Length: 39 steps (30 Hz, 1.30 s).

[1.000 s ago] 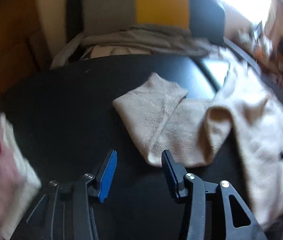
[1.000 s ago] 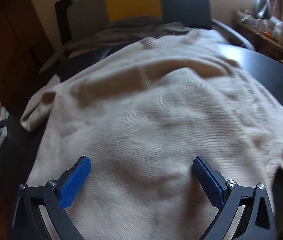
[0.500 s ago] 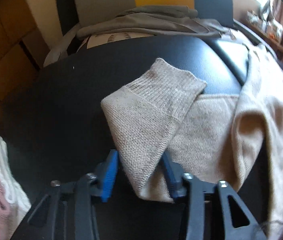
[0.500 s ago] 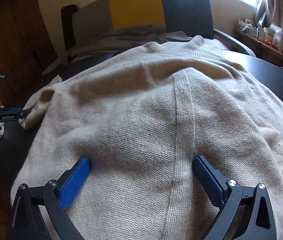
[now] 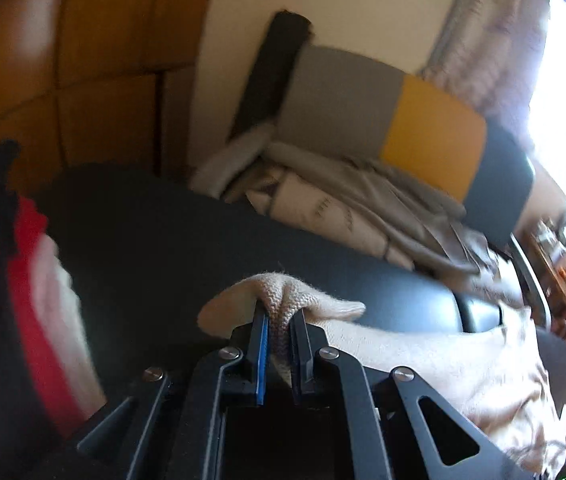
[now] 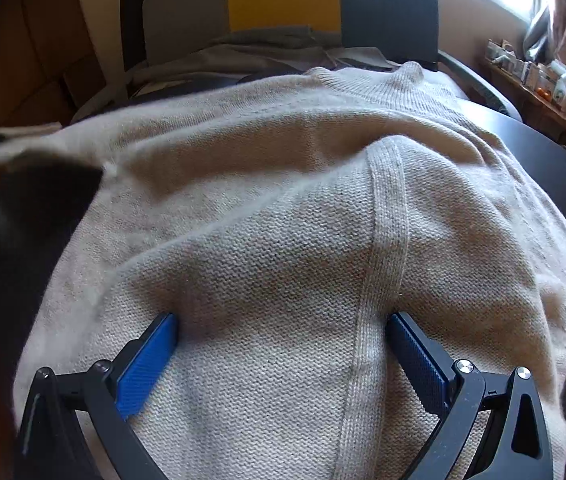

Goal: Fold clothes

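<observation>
A beige knit sweater (image 6: 283,220) lies spread on the black table (image 6: 555,160), its collar at the far end. My right gripper (image 6: 283,332) is open, its blue pads pressed down on the sweater's body with a raised seam between them. In the left wrist view, my left gripper (image 5: 281,318) is shut on the sweater's sleeve cuff (image 5: 283,292), bunched between the pads and lifted off the black table (image 5: 143,240). The rest of the sleeve (image 5: 443,364) trails off to the right.
A stack of folded red, pink and white clothes (image 5: 39,300) sits at the left. A chair with grey, yellow and dark panels (image 5: 403,128) stands behind the table with grey garments (image 5: 343,200) draped on it. A cluttered shelf (image 6: 535,76) is at far right.
My left gripper closed on the sleeve cuff and lifted it, tilting up. My right gripper stayed open and pressed lower onto the sweater body.
</observation>
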### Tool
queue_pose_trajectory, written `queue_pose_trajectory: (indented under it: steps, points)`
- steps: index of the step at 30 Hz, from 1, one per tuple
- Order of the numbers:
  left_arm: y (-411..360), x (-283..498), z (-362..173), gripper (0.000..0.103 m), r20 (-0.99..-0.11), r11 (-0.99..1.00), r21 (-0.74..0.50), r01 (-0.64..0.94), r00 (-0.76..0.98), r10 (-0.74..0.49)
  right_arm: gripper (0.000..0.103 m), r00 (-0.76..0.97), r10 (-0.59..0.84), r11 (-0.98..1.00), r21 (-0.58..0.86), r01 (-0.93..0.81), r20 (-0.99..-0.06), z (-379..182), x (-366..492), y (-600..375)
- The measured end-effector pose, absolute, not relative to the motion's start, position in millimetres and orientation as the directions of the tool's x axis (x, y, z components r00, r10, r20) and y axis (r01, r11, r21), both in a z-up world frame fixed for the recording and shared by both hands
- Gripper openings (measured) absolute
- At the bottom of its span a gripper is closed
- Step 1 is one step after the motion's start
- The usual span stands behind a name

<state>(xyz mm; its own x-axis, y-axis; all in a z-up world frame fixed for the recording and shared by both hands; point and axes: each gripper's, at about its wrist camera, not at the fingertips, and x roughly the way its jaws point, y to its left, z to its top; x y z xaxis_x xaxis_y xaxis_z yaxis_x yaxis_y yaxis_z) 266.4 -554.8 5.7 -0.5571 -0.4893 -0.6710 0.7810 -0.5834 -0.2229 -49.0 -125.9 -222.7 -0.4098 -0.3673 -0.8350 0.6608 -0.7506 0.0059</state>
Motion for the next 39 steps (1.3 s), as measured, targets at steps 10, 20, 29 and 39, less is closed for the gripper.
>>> queue_pose_trajectory:
  steps: [10,20,29,39]
  points:
    - [-619,283,-2,0.019,-0.748,-0.349,-0.101,0.932,-0.302,-0.591,0.103,-0.374,-0.361,-0.739,0.018,0.673,-0.854,-222,-43,-177]
    - [-518,311,1,0.022,-0.723,-0.458,-0.278,0.844,-0.498,-0.479,0.103,-0.34,-0.5,-0.71,0.152,0.687,-0.797,-217,-44,-156]
    - [-278,252,-67,0.022,-0.763,-0.916,-0.262,0.303,-0.646,0.005,0.103,-0.198,-0.745,-0.63,0.573,0.525,-0.637,-169,-57,-42]
    - [-250,272,-105,0.026,-0.851,-0.967,-0.004,0.253,-0.509,-0.129,0.103,-0.118,-0.727,-0.667,0.653,0.36,-0.677,-202,-21,72]
